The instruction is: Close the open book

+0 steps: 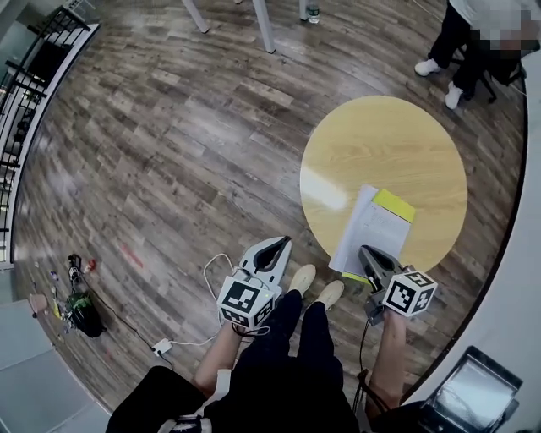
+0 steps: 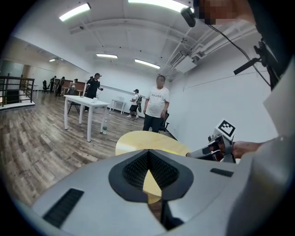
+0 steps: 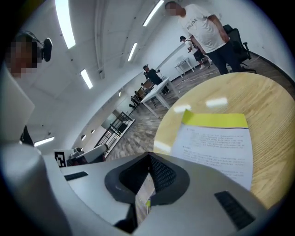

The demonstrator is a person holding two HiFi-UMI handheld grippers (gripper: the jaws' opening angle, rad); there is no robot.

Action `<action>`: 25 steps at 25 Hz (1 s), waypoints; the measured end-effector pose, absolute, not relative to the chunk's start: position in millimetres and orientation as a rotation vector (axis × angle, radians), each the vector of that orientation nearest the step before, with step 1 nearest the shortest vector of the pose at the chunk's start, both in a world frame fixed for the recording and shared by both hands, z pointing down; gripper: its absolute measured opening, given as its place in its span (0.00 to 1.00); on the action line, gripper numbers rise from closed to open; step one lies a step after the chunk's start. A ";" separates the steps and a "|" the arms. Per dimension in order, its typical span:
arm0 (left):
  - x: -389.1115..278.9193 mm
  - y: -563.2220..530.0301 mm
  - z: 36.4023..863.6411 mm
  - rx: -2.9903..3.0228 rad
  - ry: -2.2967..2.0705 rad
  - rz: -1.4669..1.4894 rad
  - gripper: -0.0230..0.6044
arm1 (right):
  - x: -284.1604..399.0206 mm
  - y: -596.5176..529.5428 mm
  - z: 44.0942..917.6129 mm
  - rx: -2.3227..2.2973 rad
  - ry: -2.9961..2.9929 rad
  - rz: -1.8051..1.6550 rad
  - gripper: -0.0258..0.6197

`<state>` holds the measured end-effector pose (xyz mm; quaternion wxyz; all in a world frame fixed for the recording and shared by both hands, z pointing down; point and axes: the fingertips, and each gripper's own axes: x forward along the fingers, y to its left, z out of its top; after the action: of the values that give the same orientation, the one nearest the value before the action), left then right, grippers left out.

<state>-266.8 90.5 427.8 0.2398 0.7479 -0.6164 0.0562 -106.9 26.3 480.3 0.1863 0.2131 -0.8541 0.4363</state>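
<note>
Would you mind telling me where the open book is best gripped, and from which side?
Grip the open book at its near edge, coming from the person's side. That corner seems to overhang the table rim, so jaws could close above and below it; elsewhere it lies flat. The right gripper is nearest.

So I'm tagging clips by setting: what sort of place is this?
Probably a large open office or lab hall: wood-plank floor, ceiling strip lights, white tables with people standing around, and a railing at the edge.
</note>
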 end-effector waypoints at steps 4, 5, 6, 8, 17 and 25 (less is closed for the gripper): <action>-255.3 79.4 401.1 2.124 -1.681 0.143 0.03 | -104.0 19.0 448.5 0.645 -2.488 1.210 0.05; -252.6 76.1 394.1 2.142 -1.678 0.141 0.03 | -102.7 16.8 439.6 0.658 -2.507 1.203 0.05; -249.0 72.8 386.8 2.160 -1.674 0.139 0.03 | -100.2 14.6 430.2 0.670 -2.525 1.194 0.05; -239.0 65.5 371.9 2.199 -1.661 0.133 0.03 | -90.5 9.7 411.0 0.701 -2.557 1.176 0.05; -174.6 30.7 302.7 2.436 -1.560 0.088 0.03 | -14.9 -6.1 321.6 0.957 -2.727 1.080 0.05; -115.5 17.4 257.1 2.595 -1.462 0.051 0.03 | 45.4 5.0 258.6 1.119 -2.824 0.868 0.05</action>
<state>-115.5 17.4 257.1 0.0814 0.8682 -0.4893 0.0171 45.4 5.0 258.6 -0.0087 0.3543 -0.8938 0.2746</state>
